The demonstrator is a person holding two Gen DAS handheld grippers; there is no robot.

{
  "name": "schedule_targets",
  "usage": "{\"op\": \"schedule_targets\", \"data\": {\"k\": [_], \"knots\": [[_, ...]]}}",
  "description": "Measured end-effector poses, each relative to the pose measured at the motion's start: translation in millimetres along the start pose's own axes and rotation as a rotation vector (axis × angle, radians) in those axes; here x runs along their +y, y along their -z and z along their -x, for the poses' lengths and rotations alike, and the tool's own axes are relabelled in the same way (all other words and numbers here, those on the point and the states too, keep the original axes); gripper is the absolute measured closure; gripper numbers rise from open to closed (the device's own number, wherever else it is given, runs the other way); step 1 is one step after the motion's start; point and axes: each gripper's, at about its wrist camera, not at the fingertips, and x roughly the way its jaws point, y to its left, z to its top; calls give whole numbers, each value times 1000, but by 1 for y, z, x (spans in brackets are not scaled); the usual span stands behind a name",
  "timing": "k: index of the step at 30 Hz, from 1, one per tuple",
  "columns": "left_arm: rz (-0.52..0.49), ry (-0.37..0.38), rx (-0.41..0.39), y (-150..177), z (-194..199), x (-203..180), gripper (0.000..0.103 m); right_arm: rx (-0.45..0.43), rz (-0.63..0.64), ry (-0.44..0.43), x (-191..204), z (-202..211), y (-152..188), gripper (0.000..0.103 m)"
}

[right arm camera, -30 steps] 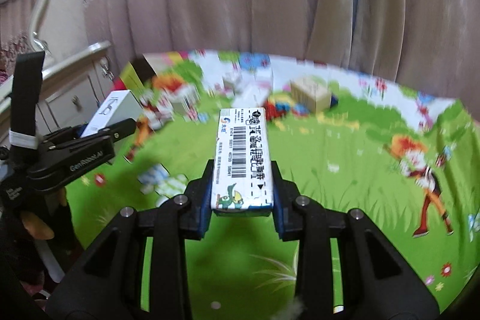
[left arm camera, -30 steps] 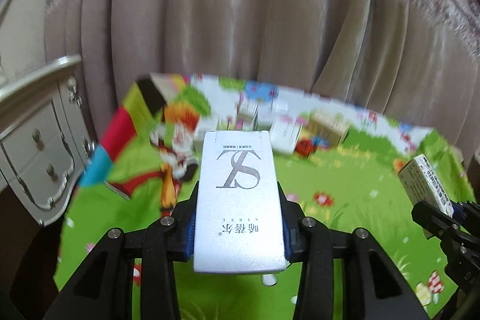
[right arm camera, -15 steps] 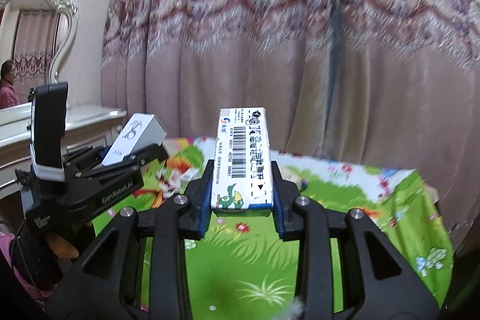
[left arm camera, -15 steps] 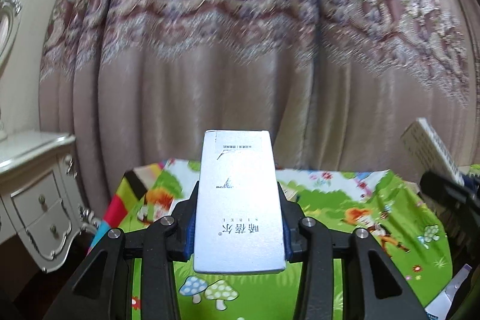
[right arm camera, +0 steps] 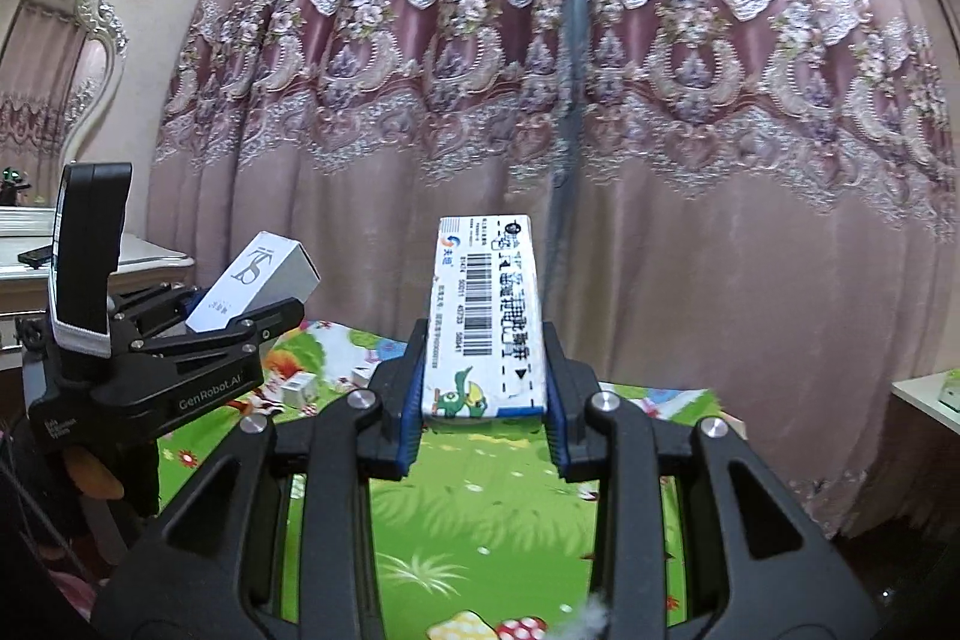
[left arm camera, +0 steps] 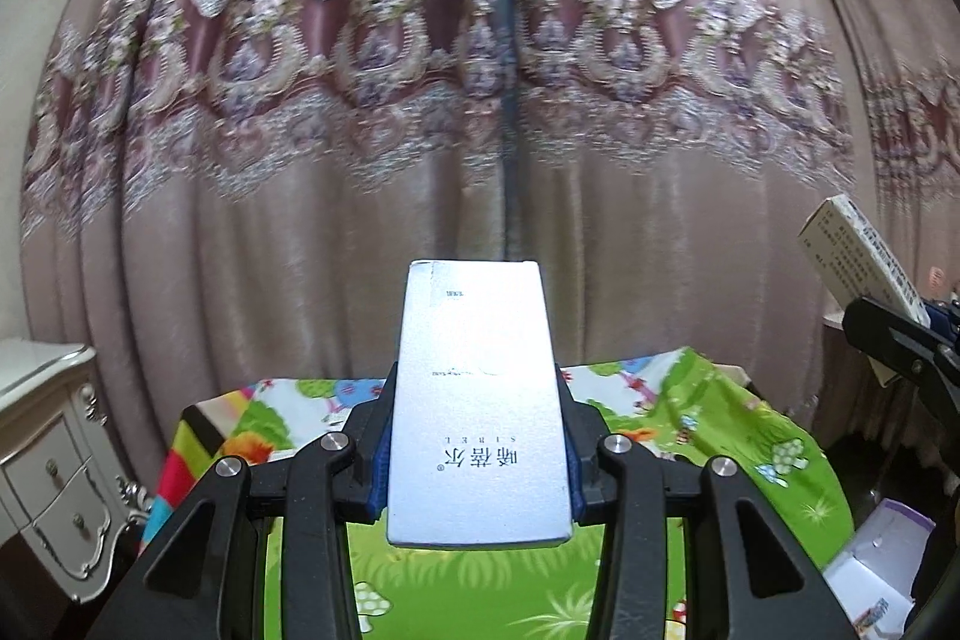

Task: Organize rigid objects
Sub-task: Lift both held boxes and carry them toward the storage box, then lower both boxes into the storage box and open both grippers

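Note:
My left gripper (left arm camera: 477,451) is shut on a silver-white carton (left arm camera: 477,400) printed with Chinese characters, held raised and pointing at the curtain. That carton (right arm camera: 252,283) and the left gripper (right arm camera: 198,334) show at the left of the right wrist view. My right gripper (right arm camera: 483,400) is shut on a narrow white box (right arm camera: 486,310) with a barcode and a green cartoon figure. In the left wrist view the same box (left arm camera: 858,250) pokes up at the right edge. Small boxes (right arm camera: 300,388) lie on the green cartoon play mat (right arm camera: 480,520) far below.
A pink patterned curtain (left arm camera: 480,100) fills the background. A white ornate dresser (left arm camera: 42,460) stands at the left of the mat, with a mirror (right arm camera: 48,58) above it. An open purple-white box (left arm camera: 876,574) sits at the lower right. A white table edge (right arm camera: 930,394) is at the right.
Both grippers rose and tilted up, each still holding its box. The mat and its boxes dropped low in both views and the curtain now fills them.

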Motion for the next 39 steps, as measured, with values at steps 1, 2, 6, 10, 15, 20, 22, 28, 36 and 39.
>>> {"op": "schedule_targets", "data": {"k": [1,2,6,10,15,20,22,28,36,39], "knots": [[-10,12,-1,0,1,-6,60,-1,-5,10,-4,4,1,66],[-28,28,-4,-1,3,-15,60,-1,-7,17,-8,6,2,66],[-69,84,-3,-1,7,-41,60,8,-23,75,-31,21,9,66],[-111,142,12,0,8,-68,60,35,-74,131,-61,37,20,66],[-161,220,33,5,8,-101,60,63,-117,220,-93,63,35,66],[-223,320,36,8,12,-143,60,87,-143,314,-120,92,49,66],[-245,360,47,11,12,-159,60,101,-150,346,-130,102,54,66],[-307,512,113,28,18,-208,60,182,-138,424,-150,128,72,66],[-390,729,333,73,11,-266,60,396,-139,501,-176,142,113,66],[-409,788,427,92,3,-282,60,503,-150,515,-185,140,131,66]]}}
